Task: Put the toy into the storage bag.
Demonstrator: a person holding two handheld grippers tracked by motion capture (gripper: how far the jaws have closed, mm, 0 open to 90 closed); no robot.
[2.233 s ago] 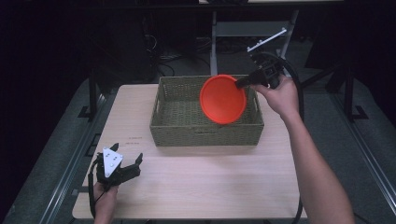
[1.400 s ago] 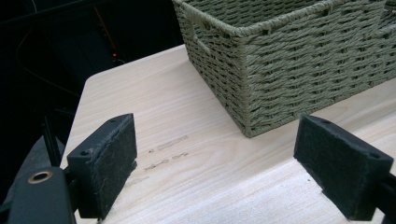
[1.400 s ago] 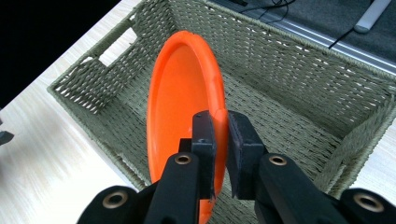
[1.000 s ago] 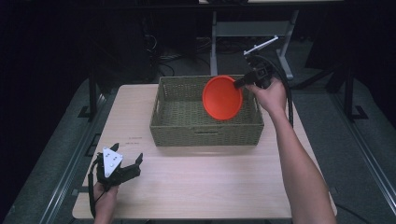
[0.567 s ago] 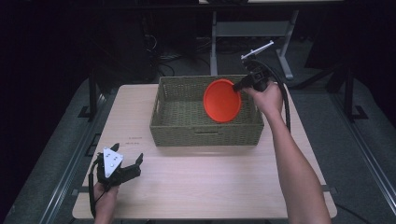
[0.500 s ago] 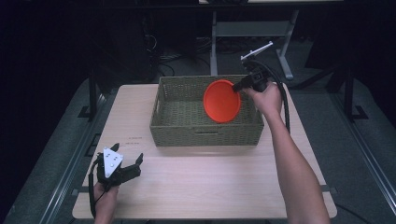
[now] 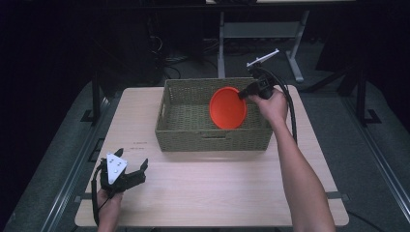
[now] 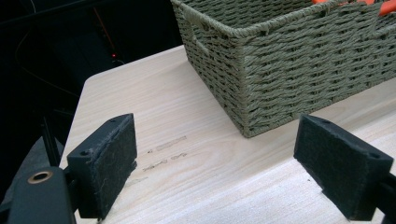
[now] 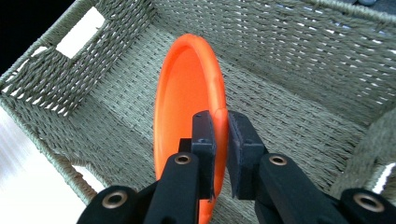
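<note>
An orange plate [image 7: 227,107] stands on edge inside the woven green basket [image 7: 183,137], toward its right half. My right gripper [image 7: 243,93] is shut on the plate's rim, and in the right gripper view the plate [image 9: 187,107] is pinched between the two black pads of the right gripper [image 9: 219,135], above the basket floor [image 9: 289,116]. My left gripper [image 7: 133,174] rests open near the table's front left corner, a hand holding it. In the left gripper view the left gripper [image 8: 215,168] holds nothing between its wide-set pads and faces a corner of the basket [image 8: 280,70].
The wooden table [image 7: 217,188] has free room in front of the basket. A black cable [image 7: 289,104] loops from the right gripper over the forearm. Metal stand legs [image 7: 256,34] rise behind the table in the dark.
The right gripper has carried the orange plate downward into the basket, a little to the left. The left gripper has stayed in place.
</note>
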